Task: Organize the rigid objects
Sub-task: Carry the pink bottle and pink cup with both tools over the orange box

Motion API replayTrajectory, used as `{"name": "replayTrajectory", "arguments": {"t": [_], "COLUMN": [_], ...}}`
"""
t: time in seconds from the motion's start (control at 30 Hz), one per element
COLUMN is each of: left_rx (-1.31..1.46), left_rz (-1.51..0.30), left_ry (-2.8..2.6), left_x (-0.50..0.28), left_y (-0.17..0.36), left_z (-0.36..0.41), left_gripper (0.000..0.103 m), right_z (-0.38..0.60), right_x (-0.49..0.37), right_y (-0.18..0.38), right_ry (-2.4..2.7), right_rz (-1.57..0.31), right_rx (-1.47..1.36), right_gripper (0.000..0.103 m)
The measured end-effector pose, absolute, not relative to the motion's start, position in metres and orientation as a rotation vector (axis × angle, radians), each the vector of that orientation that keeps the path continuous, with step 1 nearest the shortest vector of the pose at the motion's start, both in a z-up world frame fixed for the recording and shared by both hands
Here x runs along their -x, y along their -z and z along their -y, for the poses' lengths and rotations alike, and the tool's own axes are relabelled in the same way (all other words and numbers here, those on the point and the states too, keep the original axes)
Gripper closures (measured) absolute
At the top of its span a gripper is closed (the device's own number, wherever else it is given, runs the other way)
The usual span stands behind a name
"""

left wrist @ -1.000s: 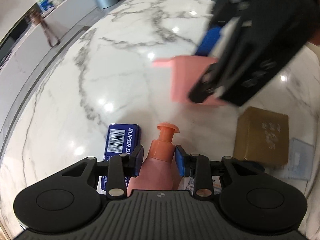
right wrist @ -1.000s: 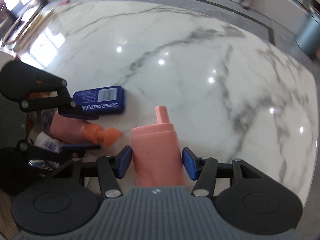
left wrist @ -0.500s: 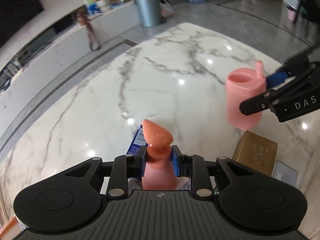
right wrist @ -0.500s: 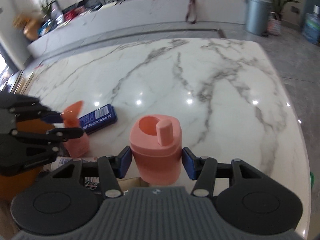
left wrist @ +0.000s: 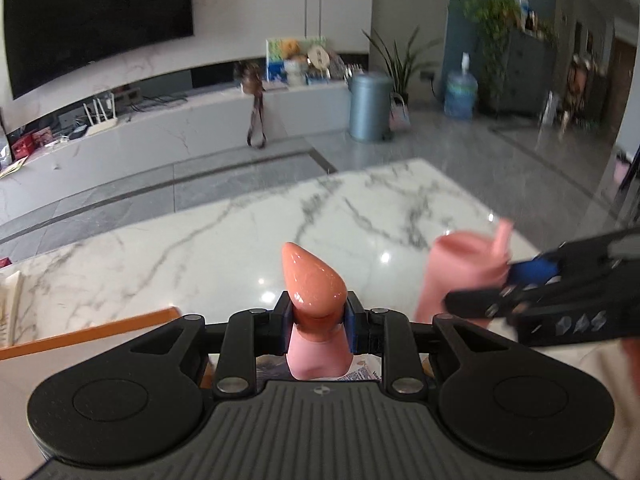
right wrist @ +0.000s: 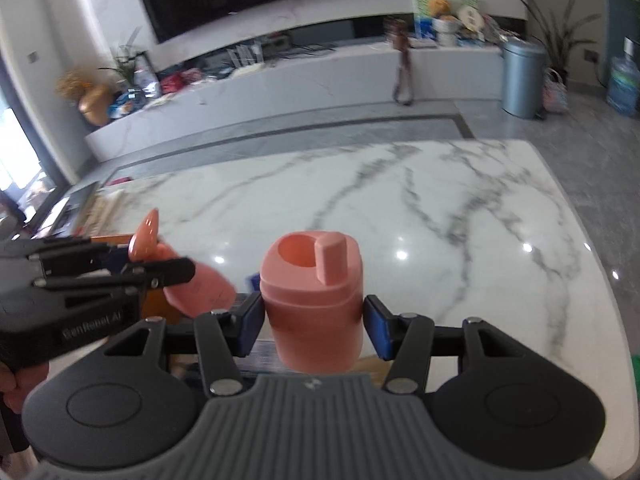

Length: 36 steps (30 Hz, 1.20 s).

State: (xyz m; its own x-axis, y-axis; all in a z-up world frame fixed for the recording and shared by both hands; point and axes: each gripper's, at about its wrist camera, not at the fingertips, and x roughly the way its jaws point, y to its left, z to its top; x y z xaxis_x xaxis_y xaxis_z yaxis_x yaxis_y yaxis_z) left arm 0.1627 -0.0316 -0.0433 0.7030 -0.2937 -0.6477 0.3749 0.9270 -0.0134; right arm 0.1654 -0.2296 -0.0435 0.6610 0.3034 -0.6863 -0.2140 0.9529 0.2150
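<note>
My left gripper [left wrist: 316, 324] is shut on the neck of a pink pump bottle [left wrist: 316, 354], whose glossy orange-pink pump head [left wrist: 314, 280] sticks up between the pads. From the right wrist view, the left gripper [right wrist: 120, 268] holds that bottle [right wrist: 200, 288] tilted in the air at the left. My right gripper [right wrist: 312, 320] is shut on a pink cup [right wrist: 312, 300] with a spout lid, held upright above the marble table [right wrist: 440, 220]. The left wrist view shows the cup [left wrist: 460, 272] and right gripper [left wrist: 500, 292] blurred at the right.
An orange wooden edge [left wrist: 100, 332] lies at the near left of the table [left wrist: 240, 260]. A printed packet [left wrist: 360, 372] shows under the left gripper. Beyond the table are a grey floor, a long white bench and a metal bin [left wrist: 368, 106].
Both grippers have risen and tipped up, so the room now shows. The left gripper closed on the bottle's neck and lifted it off the table. The cup rose with the right gripper.
</note>
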Motion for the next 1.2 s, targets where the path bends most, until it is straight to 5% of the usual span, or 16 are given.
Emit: {"name": "replayTrajectory", "arguments": {"t": [0.43,0.93,1.2], "left_rx": [-0.029,-0.088,-0.156], "left_rz": [-0.597,-0.781,-0.845], "left_ry": [0.251,0.083,0.069], "left_x": [-0.133,-0.169,-0.196], "left_y": [-0.012,0.072,0.103], "left_z": [-0.088,-0.212,-0.225], "left_gripper": [0.074,0.074,0.074], "right_z": [0.117,-0.045,-0.094], "right_x": [-0.146,-0.206,-0.241], "right_y": [-0.011,0.060,0.097], "right_ry": [-0.546,-0.678,-0.624], "right_rz": [-0.718,-1.010,-1.019], "right_rx": [-0.085,-0.127,-0.051], "right_gripper": [0.048,0.048,0.048]}}
